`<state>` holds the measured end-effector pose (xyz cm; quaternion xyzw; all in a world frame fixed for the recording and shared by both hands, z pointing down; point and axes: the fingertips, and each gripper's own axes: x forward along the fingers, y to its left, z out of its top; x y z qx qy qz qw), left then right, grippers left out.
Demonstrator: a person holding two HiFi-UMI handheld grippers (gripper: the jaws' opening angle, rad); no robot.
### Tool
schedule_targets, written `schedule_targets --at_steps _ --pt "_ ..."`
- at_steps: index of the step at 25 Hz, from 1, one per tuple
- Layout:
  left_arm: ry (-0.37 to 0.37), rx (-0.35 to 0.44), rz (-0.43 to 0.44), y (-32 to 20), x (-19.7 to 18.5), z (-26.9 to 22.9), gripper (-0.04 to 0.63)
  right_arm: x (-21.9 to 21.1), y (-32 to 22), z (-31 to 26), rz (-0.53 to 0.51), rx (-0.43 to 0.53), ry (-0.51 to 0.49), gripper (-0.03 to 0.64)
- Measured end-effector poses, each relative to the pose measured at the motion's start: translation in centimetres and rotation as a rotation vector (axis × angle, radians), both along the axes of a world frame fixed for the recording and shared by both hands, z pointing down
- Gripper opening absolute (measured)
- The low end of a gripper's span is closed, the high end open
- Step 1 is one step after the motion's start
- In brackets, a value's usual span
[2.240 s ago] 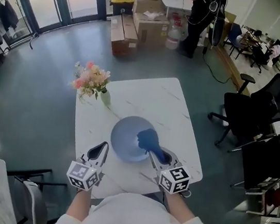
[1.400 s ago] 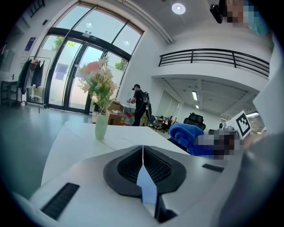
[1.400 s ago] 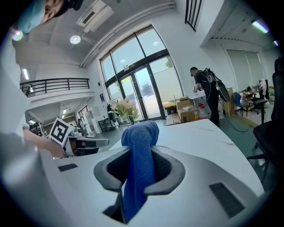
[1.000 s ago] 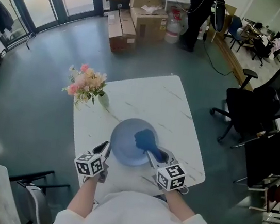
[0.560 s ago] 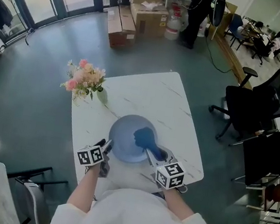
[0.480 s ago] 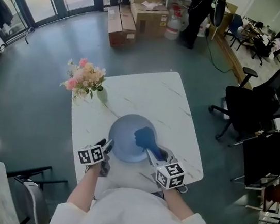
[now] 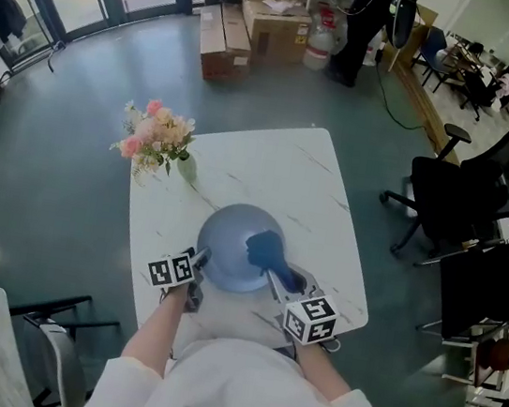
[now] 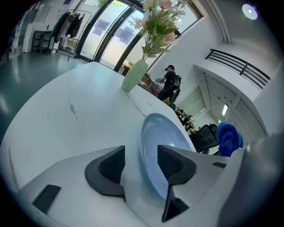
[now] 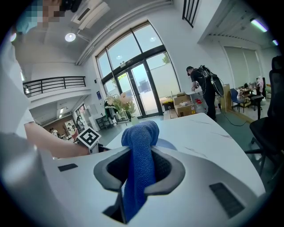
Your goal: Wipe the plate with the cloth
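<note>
1. Head view: Plate (image 7: 223,252) sits on the near half of the white table (image 7: 268,176), straight ahead of the person.
   - The left gripper (image 7: 198,263) is at the plate's near-left rim and points in toward it.
   - The right gripper (image 7: 277,283) comes in from the near right. Its blue cloth (image 7: 265,250) is bunched over the right half of the plate.
   - A vase of flowers (image 7: 155,140) stands well apart at the far left corner.
2. Left gripper view: the left gripper (image 8: 141,151) has its jaws spread wide, and they have just been opening.
   - The near rim of the plate (image 8: 171,135) runs into the gap between the pads, closer to the right-hand pad.
   - Neither pad presses on the rim, so there is no grip yet.
   - The rim edge runs roughly along the line the jaws point. Likely next step is closing them across that edge to pin the plate.
   - The cloth (image 8: 228,137) shows beyond the plate, to the right.
3. Right gripper view: the right gripper (image 9: 141,169) is clamped on the cloth (image 9: 141,133).
   - The cloth hangs through the jaws, with its wad sticking out past the fingertips.
   - A sliver of the plate (image 9: 167,142) lies just ahead, under the wad.
   - I cannot tell whether the wad touches the plate.
   - The right hand is the one placed to wipe, sweeping toward the centre and left. The left hand is nearer the rim for steadying.
</note>
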<state>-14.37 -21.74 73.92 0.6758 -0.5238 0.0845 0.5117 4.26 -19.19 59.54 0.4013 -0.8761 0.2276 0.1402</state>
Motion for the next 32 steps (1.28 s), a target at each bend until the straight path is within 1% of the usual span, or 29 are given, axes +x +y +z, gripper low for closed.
schedule_targets --at_steps 5,7,9,10,12,13,15,17,21,23,28,32 --pt "-0.014 -0.011 0.005 -0.3 0.4 0.4 0.221 0.3 -0.2 0.1 0.009 -0.003 0.004 0.094" --pt "-0.034 -0.012 0.012 -0.3 0.4 0.6 0.219 0.5 -0.1 0.2 0.013 -0.004 0.005 0.094" --pt "-0.061 -0.016 0.025 -0.1 0.4 0.6 0.204 0.6 -0.1 0.3 0.015 -0.006 0.005 0.094" --pt "-0.077 -0.019 0.033 -0.1 0.4 0.7 0.191 0.6 0.0 0.3 0.015 -0.007 0.004 0.094" --pt "-0.109 -0.023 0.047 -0.1 0.4 1.0 0.105 0.5 0.0 0.4 0.014 -0.01 0.004 0.094" --pt "-0.123 -0.023 0.051 -0.1 0.4 1.2 0.085 0.5 0.0 0.5 0.015 -0.01 0.003 0.094" --pt "-0.139 -0.019 0.053 -0.1 0.4 1.3 0.072 0.5 0.0 0.5 0.016 -0.01 0.004 0.094" --pt "-0.133 -0.018 0.042 -0.2 0.4 1.2 0.067 0.7 0.0 0.4 0.02 -0.008 0.004 0.094" --pt "-0.051 -0.023 -0.035 -0.2 0.1 0.9 0.051 0.9 0.0 0.1 0.023 -0.004 0.006 0.094" --pt "-0.03 -0.013 -0.054 -0.1 -0.2 0.5 0.046 0.9 0.0 0.0 0.025 0.0 0.005 0.094" --pt "-0.039 0.012 -0.05 -0.2 -0.6 -0.6 0.043 0.9 0.0 -0.4 0.029 0.012 0.0 0.094" --pt "-0.042 0.021 -0.067 0.3 -0.7 -1.4 0.043 0.9 0.2 -0.8 0.022 0.021 -0.002 0.094"
